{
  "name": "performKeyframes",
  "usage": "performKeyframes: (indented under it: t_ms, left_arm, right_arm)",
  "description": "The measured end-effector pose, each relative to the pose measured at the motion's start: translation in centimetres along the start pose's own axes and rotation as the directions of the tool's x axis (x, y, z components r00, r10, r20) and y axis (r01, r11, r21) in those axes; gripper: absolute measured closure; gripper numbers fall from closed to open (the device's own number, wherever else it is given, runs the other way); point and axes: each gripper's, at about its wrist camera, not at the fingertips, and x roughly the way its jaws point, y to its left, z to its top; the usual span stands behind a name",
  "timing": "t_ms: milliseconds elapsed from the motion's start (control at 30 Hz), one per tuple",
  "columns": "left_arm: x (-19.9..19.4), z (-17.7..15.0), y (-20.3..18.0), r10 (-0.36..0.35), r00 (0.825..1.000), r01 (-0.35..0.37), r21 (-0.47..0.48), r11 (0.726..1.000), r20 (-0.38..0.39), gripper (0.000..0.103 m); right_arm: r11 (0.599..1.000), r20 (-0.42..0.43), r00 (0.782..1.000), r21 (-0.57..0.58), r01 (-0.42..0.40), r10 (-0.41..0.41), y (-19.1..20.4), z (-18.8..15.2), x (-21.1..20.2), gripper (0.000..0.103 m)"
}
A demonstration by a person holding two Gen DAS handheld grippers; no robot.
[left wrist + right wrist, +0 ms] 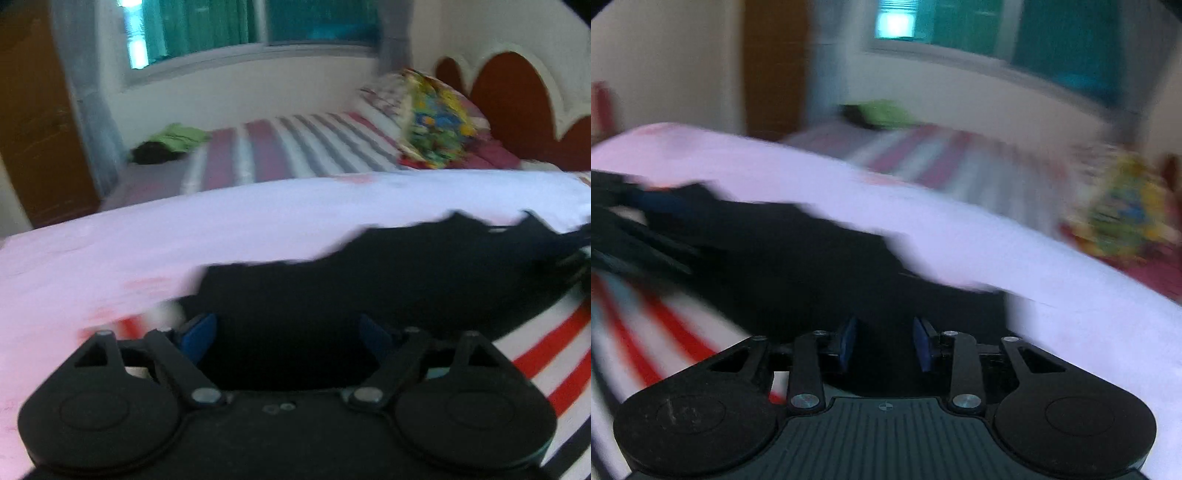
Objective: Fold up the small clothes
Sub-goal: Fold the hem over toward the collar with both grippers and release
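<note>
Bedroom bed (110, 236): no legible writing; both claws, left claw (286, 338) and right claw (885, 343), spread over black garment (369, 280).

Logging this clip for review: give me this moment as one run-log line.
stage: regrasp | left gripper: open over black garment | right gripper: open, partly closed, over garment | surface: pale pink sheet

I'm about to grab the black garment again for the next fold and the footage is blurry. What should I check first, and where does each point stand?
1. Left gripper open and empty: ok, blue pads wide apart, nothing pinched.
2. Right gripper free of cloth: ok, pads apart, narrower gap, nothing pressed between them.
3. Black garment in front of both grippers: ok.
4. Garment lying flat on the white cloth: cannot tell, far edge looks ragged and blurred.
5. Grippers clear of each other: ok, the other tool shows only at the frame edge.
6. Fold line visible: cannot tell.
</note>
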Motion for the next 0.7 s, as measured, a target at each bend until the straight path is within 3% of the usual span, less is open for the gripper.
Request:
performKeyframes:
  t_ms: [67, 100, 133, 167, 233, 367, 467, 500, 633, 700]
  left_arm:
    - [-0.1, -0.7, 1.9, 0.027, 1.0, -0.027, -0.015, 1.0, -0.007, 0.018]
    - [-0.3, -0.4, 2.2, 0.011, 1.0, -0.011, -0.041, 0.999, -0.005, 0.02]
    - [-0.7, 0.1, 1.9, 0.024, 1.0, -0.024, -0.049, 0.998, 0.011, 0.029]
    - [-1.6, 0.6, 0.9, 0.029, 0.999, -0.027, -0.045, 0.999, 0.045, 0.03]
    - [-2.9, 1.1, -1.1, -0.032, 0.996, 0.037, -0.049, 0.998, 0.089, 0.023]
    - [-4.6, -0.5, -6.8, -0.117, 0.99, 0.114, 0.045, 0.992, 0.082, 0.016]
    - [-3.7, -2.7, -8.7, -0.112, 0.993, 0.109, 0.11, 0.988, 0.023, 0.015]
    - [-4.0, -3.2, -8.0, -0.122, 0.992, 0.117, 0.095, 0.989, 0.038, 0.015]
    - [-5.7, -5.4, -2.5, -0.056, 0.998, 0.055, 0.024, 0.998, 0.041, 0.005]
    - [-6.3, -6.2, -0.2, -0.083, 0.996, 0.084, -0.04, 0.996, 0.033, 0.005]
  right_arm:
    - [0.995, 0.01, 0.997, 0.062, -0.077, 0.077, -2.9, -1.0, -0.7, 0.071]
    - [0.996, 0.01, 0.998, 0.059, -0.061, 0.06, -2.8, -0.7, -1.1, 0.07]
    - [0.998, 0.03, 0.999, 0.054, -0.028, 0.027, -2.1, -0.3, -1.8, 0.07]
    - [0.996, 0.067, 0.996, 0.061, -0.058, 0.054, -1.6, 0.2, -2.7, 0.07]
    - [0.983, 0.102, 0.983, 0.077, -0.164, 0.156, 0.7, 0.8, -4.3, 0.07]
    - [0.976, 0.044, 0.976, -0.042, -0.213, 0.215, 6.7, 0.4, -4.7, 0.07]
    - [0.984, 0.021, 0.986, -0.074, -0.164, 0.166, 8.4, -1.6, -4.9, 0.07]
    - [0.986, 0.02, 0.988, -0.067, -0.151, 0.152, 7.7, -2.0, -5.2, 0.07]
    - [0.998, -0.009, 1.0, 0.058, -0.005, 0.006, 0.6, -4.1, -6.7, 0.07]
    - [0.995, -0.017, 1.0, 0.101, -0.018, 0.02, -0.9, -4.7, -7.4, 0.07]
